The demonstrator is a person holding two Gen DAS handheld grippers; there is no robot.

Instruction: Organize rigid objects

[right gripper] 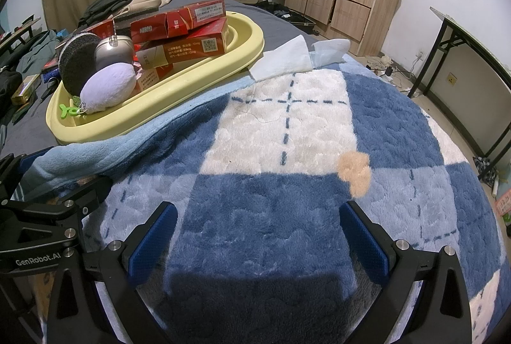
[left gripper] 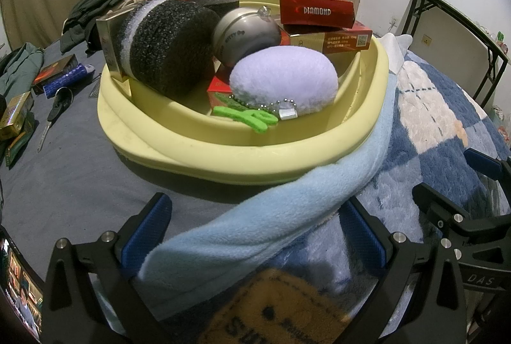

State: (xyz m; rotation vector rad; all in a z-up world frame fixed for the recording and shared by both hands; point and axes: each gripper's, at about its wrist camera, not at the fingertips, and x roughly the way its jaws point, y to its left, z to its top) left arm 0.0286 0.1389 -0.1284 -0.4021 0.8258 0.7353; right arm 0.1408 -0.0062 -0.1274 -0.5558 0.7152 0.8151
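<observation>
While heaped: yellow basin (left gripper: 223, 149), frame centre, is seen overfilled.
Tools: left tool (left gripper: 255, 232) and right tool (right gripper: 255, 235) are held wide open, empty.
Risk: top red carton (left gripper: 316, 10) could be toppled if nudged.

The right gripper (right gripper: 257, 235) hung over the blue-and-white checked blanket (right gripper: 287, 136) with its jaws spread wide and nothing between them. Far to the left a yellow basin (right gripper: 179, 108) sat on the bed, crowded with red boxes (right gripper: 188, 34), a round black sponge (right gripper: 76, 60), a silver ball (right gripper: 113, 55) and a pale plush pad (right gripper: 107, 88). The left gripper (right gripper: 41, 210) showed at the near left edge.
</observation>
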